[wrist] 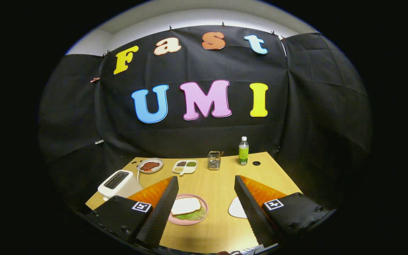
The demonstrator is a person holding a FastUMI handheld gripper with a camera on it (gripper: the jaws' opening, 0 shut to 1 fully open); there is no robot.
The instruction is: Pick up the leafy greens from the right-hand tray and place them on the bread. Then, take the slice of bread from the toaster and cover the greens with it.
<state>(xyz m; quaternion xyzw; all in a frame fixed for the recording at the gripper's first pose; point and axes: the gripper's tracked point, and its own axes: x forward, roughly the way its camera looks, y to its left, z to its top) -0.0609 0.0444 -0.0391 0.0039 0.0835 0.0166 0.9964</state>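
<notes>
The wooden table (pixel 221 191) carried everything. The gripper (pixel 207 212) hung above its near side with its fingers spread wide and nothing held between them.

Toaster (pixel 119 183): white, stood at the table's left edge, just beyond the left finger; its top slot looked dark, contents could not be made out.

Pink plate (pixel 204 216): lay between the fingers, close against the left one. On it sat a slice of bread (pixel 186 206) on top of the leafy greens (pixel 195 214), whose green edge stuck out below and to the right of the slice.

White tray (pixel 237 209): partly hidden behind the right finger; the visible part was bare.

Round dish (pixel 150 165): at the far left, held a reddish-brown food.

Divided dish (pixel 185 166): just right of it, small portions in separate compartments, one green, the others brownish.

Bottle (pixel 243 151): stood upright at the far right, green label, white cap.

Metal holder (pixel 213 160): between the divided dish and the bottle, something stood in it at a slant.
</notes>
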